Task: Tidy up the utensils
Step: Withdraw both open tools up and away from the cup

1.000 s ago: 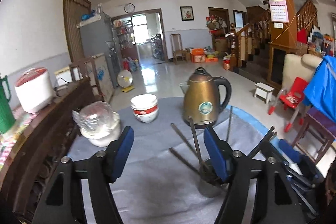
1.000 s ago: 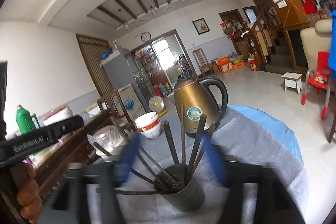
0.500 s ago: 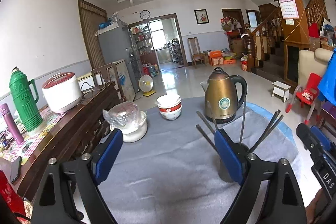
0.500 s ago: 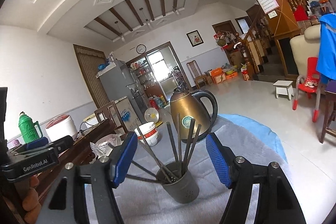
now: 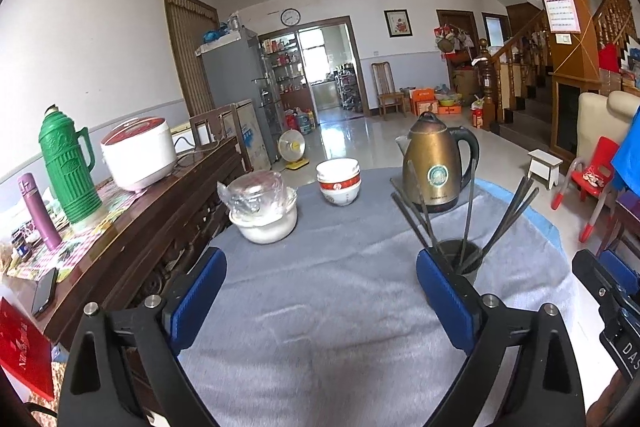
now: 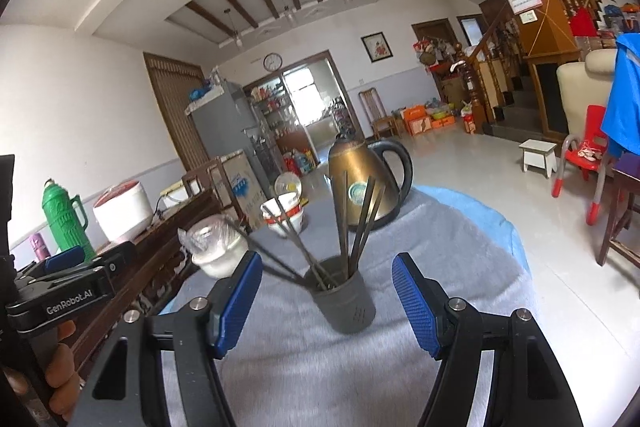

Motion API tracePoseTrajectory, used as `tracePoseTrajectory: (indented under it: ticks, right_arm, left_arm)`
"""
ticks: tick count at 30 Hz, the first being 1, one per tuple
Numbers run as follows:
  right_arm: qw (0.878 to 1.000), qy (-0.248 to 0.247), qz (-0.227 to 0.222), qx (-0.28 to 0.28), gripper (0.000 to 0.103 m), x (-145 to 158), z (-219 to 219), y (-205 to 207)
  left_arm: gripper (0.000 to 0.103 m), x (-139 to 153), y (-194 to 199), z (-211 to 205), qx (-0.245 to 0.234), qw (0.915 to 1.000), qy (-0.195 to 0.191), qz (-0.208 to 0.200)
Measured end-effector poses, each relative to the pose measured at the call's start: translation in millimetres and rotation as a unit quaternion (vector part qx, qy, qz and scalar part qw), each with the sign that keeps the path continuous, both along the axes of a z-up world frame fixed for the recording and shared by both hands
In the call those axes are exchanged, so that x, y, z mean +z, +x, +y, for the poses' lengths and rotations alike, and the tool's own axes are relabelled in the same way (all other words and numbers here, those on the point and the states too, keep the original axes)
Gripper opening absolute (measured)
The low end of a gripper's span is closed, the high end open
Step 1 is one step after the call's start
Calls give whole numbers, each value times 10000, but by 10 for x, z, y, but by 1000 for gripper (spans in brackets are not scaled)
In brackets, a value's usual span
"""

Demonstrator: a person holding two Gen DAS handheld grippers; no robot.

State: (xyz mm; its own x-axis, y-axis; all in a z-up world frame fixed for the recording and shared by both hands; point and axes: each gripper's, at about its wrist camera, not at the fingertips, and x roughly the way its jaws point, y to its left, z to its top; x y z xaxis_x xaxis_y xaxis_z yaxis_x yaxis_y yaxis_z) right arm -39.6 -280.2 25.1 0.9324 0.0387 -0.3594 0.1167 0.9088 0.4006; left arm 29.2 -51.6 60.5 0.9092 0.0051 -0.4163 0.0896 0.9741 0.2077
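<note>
A dark grey utensil holder stands upright on the grey tablecloth with several dark chopsticks fanned out in it. My right gripper is open just short of it, and neither pad touches the cup. In the left wrist view the holder and its chopsticks sit past my right-hand fingertip. My left gripper is open over bare cloth, its jaws opening wider with nothing between them.
A bronze kettle stands behind the holder. Stacked bowls and a plastic-covered white bowl sit at the back left. A wooden sideboard along the left carries a green thermos and a rice cooker.
Both grippers have drawn back from the holder, which now looks smaller and farther off. The left jaws have spread wider. The holder was between the right fingers and now stands beyond them.
</note>
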Motion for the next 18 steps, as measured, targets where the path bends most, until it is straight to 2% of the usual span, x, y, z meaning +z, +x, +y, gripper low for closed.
tracePoseTrajectory:
  ticks: [8,18]
  right_arm:
    - [9998,-129,96,149,72,6,150,-184]
    - [9995,-183,44,259,72,155,336,-488]
  left_arm:
    - [96,-39,-163,113,69,9999,19,120]
    - [96,72,-470,253,152,9998,70,-138]
